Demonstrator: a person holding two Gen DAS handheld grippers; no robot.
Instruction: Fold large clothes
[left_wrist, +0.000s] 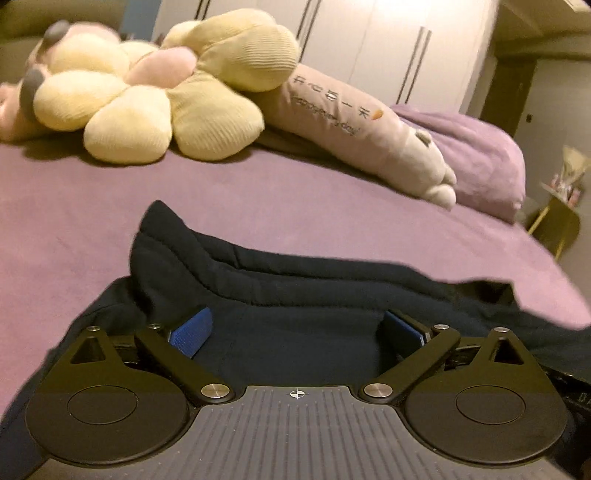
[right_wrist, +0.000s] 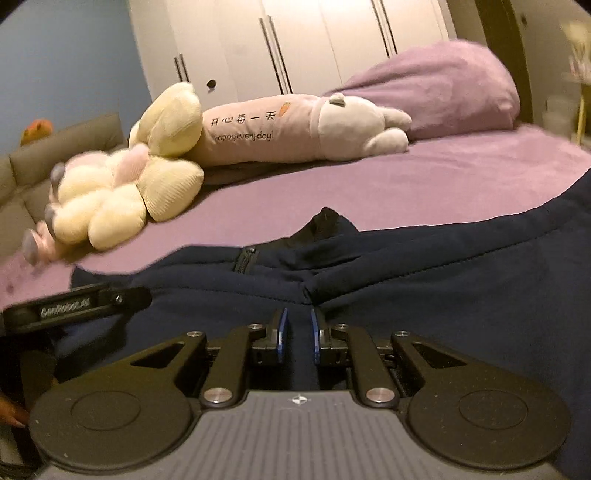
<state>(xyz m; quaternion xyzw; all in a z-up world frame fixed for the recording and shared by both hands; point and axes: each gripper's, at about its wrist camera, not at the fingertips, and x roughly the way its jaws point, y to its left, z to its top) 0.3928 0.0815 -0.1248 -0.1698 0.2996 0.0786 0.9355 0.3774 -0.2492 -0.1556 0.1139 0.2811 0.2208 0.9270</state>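
A wide bed covered by a purple sheet (left_wrist: 258, 206) fills both views, backed by a white wardrobe with dark vertical handles (right_wrist: 295, 44). A bulky purple pillow or folded blanket (right_wrist: 443, 85) is seen at the bed's far side. Against it lies a long pink and white plush rabbit bolster printed with lettering (right_wrist: 295, 125), and beside that a cream and pink flower-shaped corduroy cushion (left_wrist: 155, 92) is piled with other soft toys.

The large dark navy garment of thick fabric (right_wrist: 443, 295) is spread on the near part of the sheet, with a bunched, raised fold (left_wrist: 177, 251) at its far edge and a small zip (right_wrist: 245, 262) visible near the seam.

The left gripper (left_wrist: 295, 328) is held low over the garment with its blue-padded fingers (left_wrist: 190, 332) spread wide; cloth lies between them, but the pads are not pressed on it. In the right wrist view its black body appears at the lower left.

The right gripper (right_wrist: 297, 334) is seen with its jaws drawn nearly together, and a ridge of navy fabric is pinched between the blue pads (right_wrist: 282, 332).
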